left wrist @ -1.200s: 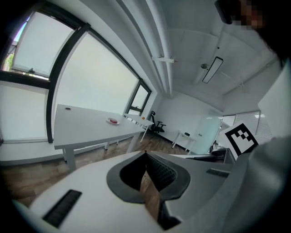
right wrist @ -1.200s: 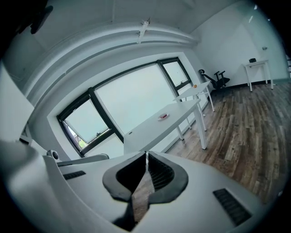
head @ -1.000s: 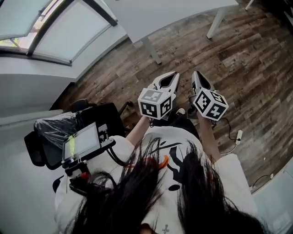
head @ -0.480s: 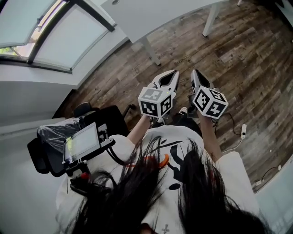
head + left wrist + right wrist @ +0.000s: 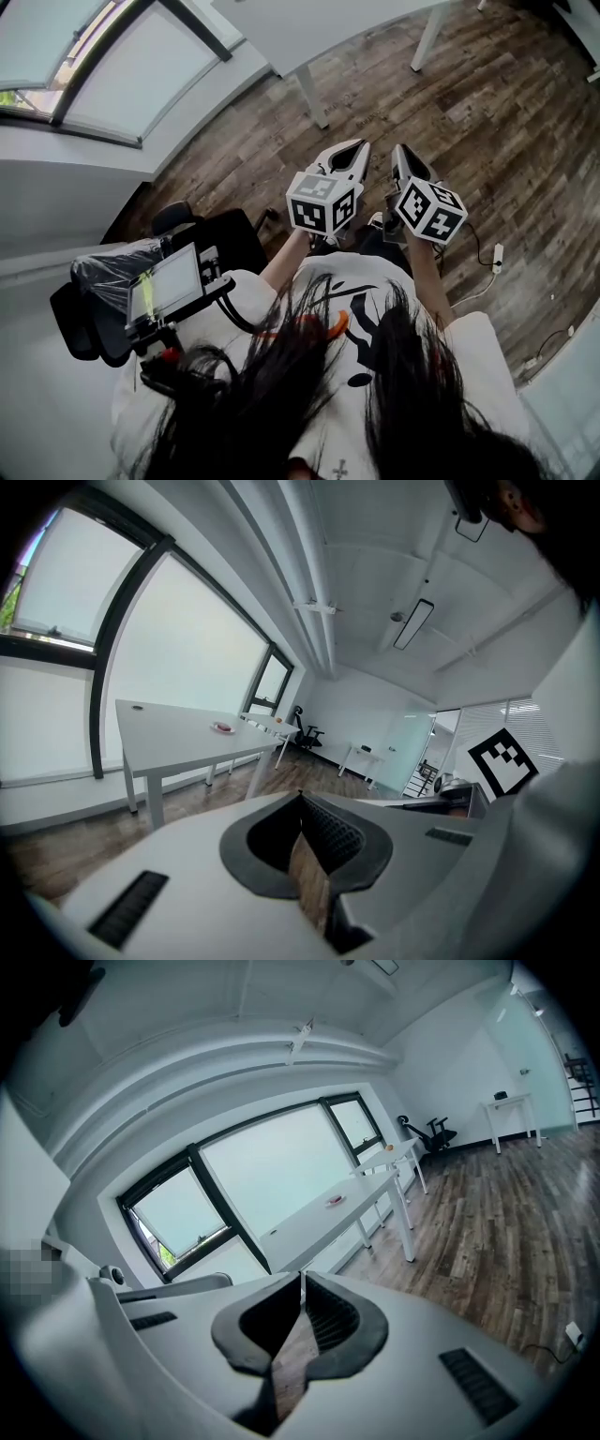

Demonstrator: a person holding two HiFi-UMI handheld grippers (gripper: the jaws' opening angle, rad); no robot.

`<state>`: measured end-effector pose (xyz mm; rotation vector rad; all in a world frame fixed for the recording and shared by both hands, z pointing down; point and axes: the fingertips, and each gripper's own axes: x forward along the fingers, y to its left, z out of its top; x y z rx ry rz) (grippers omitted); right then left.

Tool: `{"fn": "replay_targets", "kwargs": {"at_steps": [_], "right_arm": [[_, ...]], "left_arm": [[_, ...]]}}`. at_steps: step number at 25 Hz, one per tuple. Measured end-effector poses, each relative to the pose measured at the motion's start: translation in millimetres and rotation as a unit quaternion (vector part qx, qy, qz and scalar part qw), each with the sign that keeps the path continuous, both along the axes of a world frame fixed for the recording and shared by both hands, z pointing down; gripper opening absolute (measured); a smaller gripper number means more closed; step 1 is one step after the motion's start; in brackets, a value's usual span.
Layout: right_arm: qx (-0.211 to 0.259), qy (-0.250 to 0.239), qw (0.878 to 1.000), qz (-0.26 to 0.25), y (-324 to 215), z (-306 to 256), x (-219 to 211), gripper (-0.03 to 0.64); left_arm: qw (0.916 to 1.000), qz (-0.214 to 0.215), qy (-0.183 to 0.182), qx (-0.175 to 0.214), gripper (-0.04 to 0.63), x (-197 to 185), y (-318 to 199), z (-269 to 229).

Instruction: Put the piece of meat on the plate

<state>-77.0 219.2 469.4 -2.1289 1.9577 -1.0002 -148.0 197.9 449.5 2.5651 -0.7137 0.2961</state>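
Left hand-held gripper (image 5: pixel 302 803), right hand-held gripper (image 5: pixel 302 1281): both clenched, empty.
You have open floor (image 5: pixel 487 112) under both; table (image 5: pixel 178 735) edge well ahead, carrying the plate (image 5: pixel 223 728) with a red piece (image 5: pixel 223 727) on it.

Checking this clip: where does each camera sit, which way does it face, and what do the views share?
Head view: on the person's head, facing steeply down at the brown wood-plank floor; dark hair, white printed shirt, left gripper and right gripper show, both shut.
Left gripper view: on the left gripper, looking along its closed jaws to the long white table.
Right gripper view: on the right gripper, along its closed jaws, toward the same table.
Shared: both gripper views show a small plate on that table.
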Motion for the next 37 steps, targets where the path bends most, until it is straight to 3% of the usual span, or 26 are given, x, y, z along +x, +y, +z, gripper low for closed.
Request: {"fn": "replay_targets", "kwargs": {"at_steps": [11, 32, 37], "right_arm": [[-0.003, 0.008, 1.0, 0.005, 7.2, -2.0, 0.5, 0.025], [-0.008, 0.01, 1.0, -0.018, -5.1, 0.5, -4.1, 0.025], [-0.01, 0.018, 1.0, -0.005, 0.2, 0.1, 5.0, 0.025]], "left_arm": [[1.0, 0.008, 0.001, -0.003, 0.006, 3.3, 5.5, -0.6], [0.9999, -0.017, -0.001, 0.001, 0.006, -1.6, -8.4, -4.1], [1.0, -0.002, 0.005, 0.002, 0.006, 8.7, -5.4, -4.6]]}}
